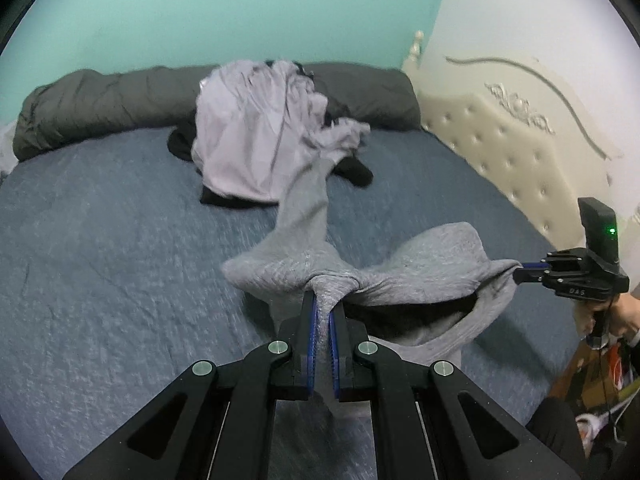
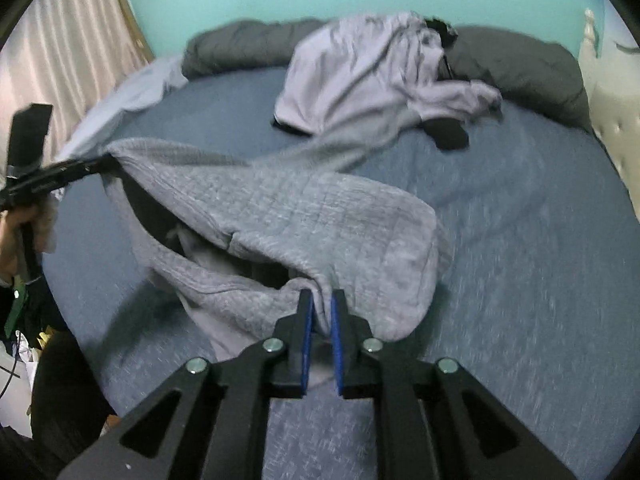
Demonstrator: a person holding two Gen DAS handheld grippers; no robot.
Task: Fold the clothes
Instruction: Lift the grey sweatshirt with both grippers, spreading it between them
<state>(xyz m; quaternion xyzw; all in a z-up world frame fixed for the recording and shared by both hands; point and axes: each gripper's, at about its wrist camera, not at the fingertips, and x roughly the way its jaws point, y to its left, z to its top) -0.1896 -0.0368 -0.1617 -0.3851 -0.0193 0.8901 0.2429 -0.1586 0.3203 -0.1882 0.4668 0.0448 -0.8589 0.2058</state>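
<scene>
A grey knit garment (image 1: 420,264) hangs stretched between my two grippers above the blue bed (image 1: 100,260); one part of it trails back toward the clothes pile. My left gripper (image 1: 323,300) is shut on a bunched edge of it. My right gripper (image 2: 322,300) is shut on another edge of the grey garment (image 2: 300,208). The right gripper also shows at the right of the left wrist view (image 1: 520,270), and the left gripper at the left of the right wrist view (image 2: 100,162). An opening of the garment gapes dark between them.
A pile with a pale lilac garment (image 1: 248,132) over black clothes (image 1: 354,170) lies at the far side of the bed. A rolled dark grey duvet (image 1: 100,108) runs along the teal wall. A cream tufted headboard (image 1: 520,152) stands at right. Curtains (image 2: 72,52) hang at left.
</scene>
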